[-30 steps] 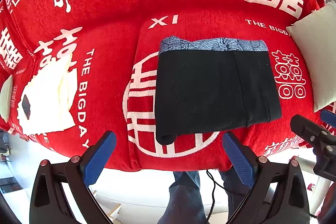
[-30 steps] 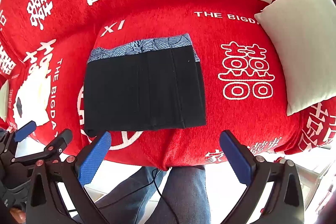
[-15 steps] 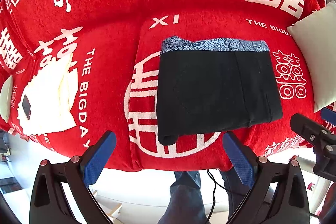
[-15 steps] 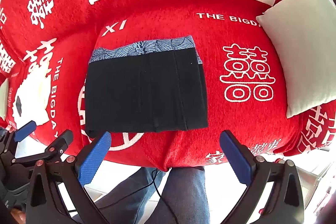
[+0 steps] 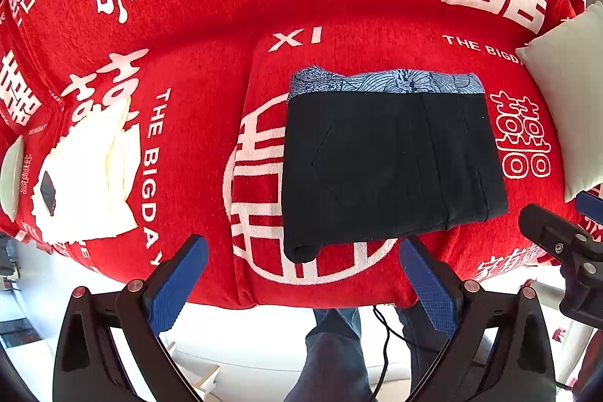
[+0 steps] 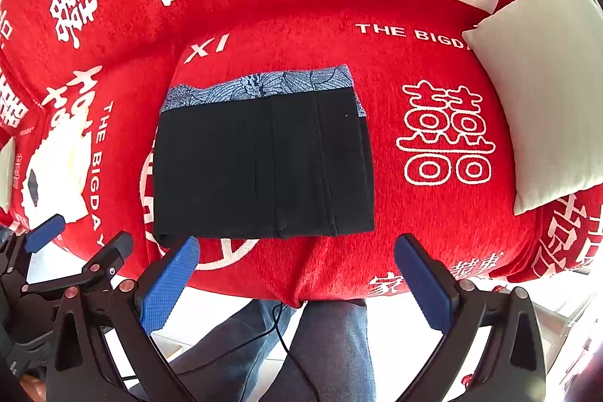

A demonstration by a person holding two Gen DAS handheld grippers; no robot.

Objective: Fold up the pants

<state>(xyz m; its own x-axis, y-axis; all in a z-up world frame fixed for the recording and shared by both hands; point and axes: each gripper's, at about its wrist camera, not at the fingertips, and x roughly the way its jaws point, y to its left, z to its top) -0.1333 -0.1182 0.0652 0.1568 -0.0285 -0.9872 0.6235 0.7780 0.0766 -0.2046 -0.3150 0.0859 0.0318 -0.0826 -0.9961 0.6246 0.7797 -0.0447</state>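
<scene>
On the red cover (image 5: 196,36) printed with white characters, the black pants (image 5: 392,164) lie folded into a flat rectangle, patterned blue-grey waistband (image 5: 388,81) along the far edge. Both tongs — left tongs (image 5: 301,285) and right tongs (image 6: 297,281) — stand wide and empty, held just short of the pants' near edge. A white cushion (image 6: 542,89) sits off to the right — well apart.

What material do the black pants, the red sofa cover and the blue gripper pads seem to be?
Pants: matte black woven cloth, probably cotton, with stitched seams. Red sofa cover: fuzzy knit, perhaps chenille, with a ribbed nap. Blue pads: likely rubber, with a fine grid texture.
</scene>
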